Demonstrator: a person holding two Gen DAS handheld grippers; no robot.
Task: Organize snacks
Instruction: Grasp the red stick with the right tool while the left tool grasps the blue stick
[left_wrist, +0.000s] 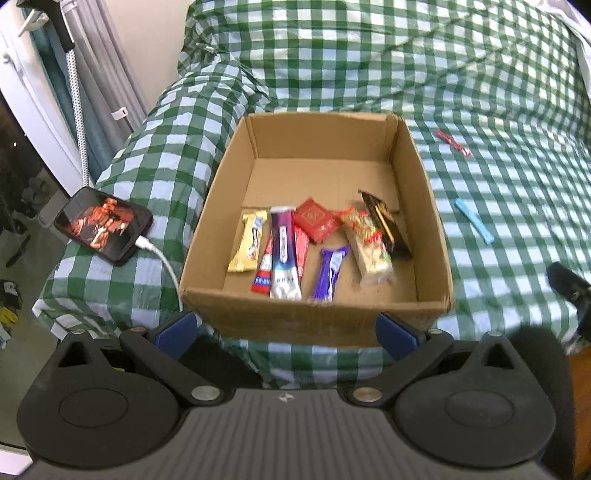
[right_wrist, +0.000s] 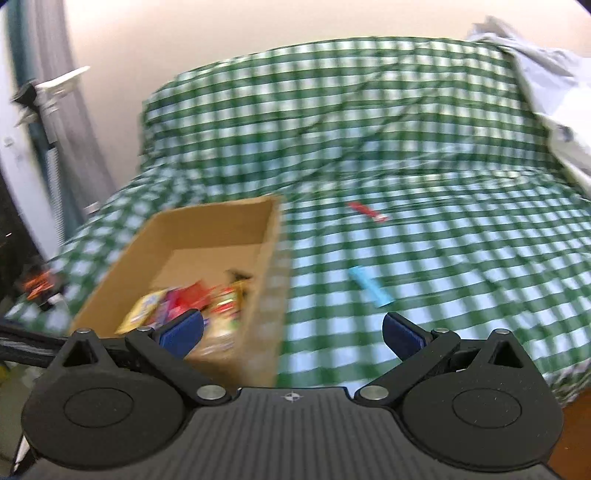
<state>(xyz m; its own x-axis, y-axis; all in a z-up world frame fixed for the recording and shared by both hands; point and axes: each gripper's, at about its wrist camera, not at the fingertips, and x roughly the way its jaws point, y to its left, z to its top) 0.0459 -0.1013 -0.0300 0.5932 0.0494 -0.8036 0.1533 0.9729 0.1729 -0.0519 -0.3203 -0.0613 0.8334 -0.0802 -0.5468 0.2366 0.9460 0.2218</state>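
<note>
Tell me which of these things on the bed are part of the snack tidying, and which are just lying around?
Part of the job:
- cardboard box with snack packets already inside
- blue stick snack on the bedspread
- red stick snack farther back

Just lying about:
- phone charging on its white cable
- green checked bedspread

The left gripper (left_wrist: 286, 330) has a black plastic body; two round black discs flank a grey ribbed centre plate bearing a small white emblem; slim black link arms run forward from silver pivot pins to blue fingertip pads (left_wrist: 176, 331); the right gripper (right_wrist: 291, 332) is built alike: black discs, ribbed grey plate with a compass-like mark, silver pins, blue pads (right_wrist: 400, 336).
</note>
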